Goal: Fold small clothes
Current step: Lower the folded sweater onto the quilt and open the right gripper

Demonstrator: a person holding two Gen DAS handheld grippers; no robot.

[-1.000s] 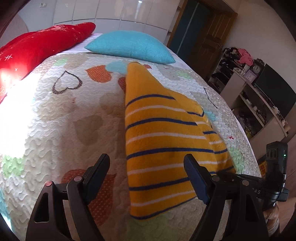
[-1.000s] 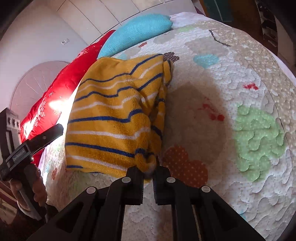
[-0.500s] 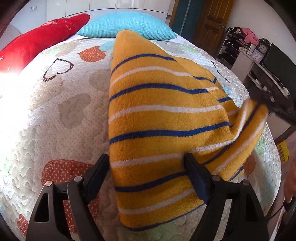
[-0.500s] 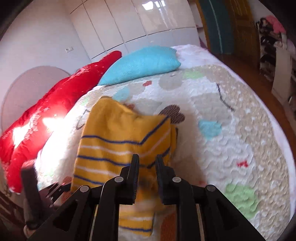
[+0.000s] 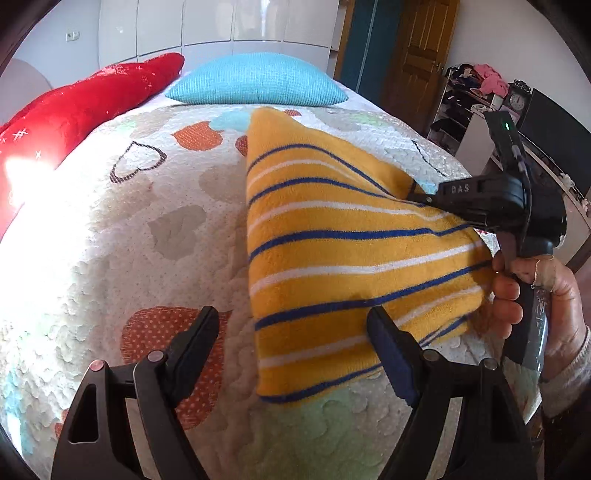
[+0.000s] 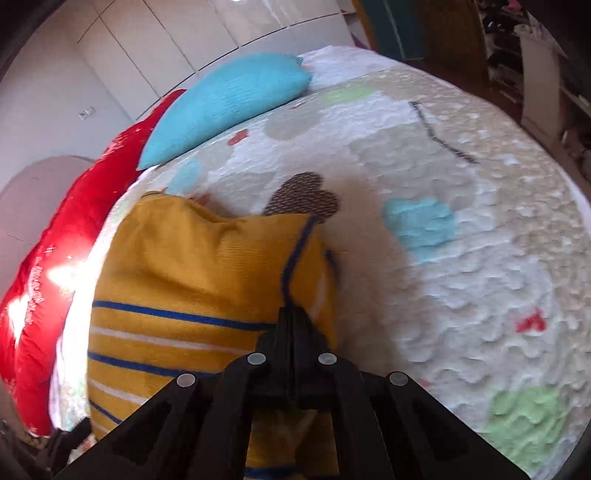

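Observation:
A small yellow garment with blue and white stripes (image 5: 332, 236) lies on the quilted bedspread (image 5: 122, 236). My left gripper (image 5: 295, 343) is open, hovering just above the garment's near left corner, touching nothing. My right gripper (image 5: 417, 197) comes in from the right and is shut on the garment's right edge, holding that edge lifted and folded over the rest. In the right wrist view the shut right gripper (image 6: 293, 314) pinches the yellow garment (image 6: 192, 280), whose plain yellow underside is turned up.
A blue pillow (image 5: 258, 79) and a red pillow (image 5: 74, 107) lie at the head of the bed. White wardrobe doors (image 5: 207, 22) stand behind. Shelves with clutter (image 5: 476, 96) and a wooden door (image 5: 417, 48) stand to the right of the bed.
My right gripper has lifted the garment's right edge off the bed and carried it leftwards over the garment. My left gripper stays open near the front corner.

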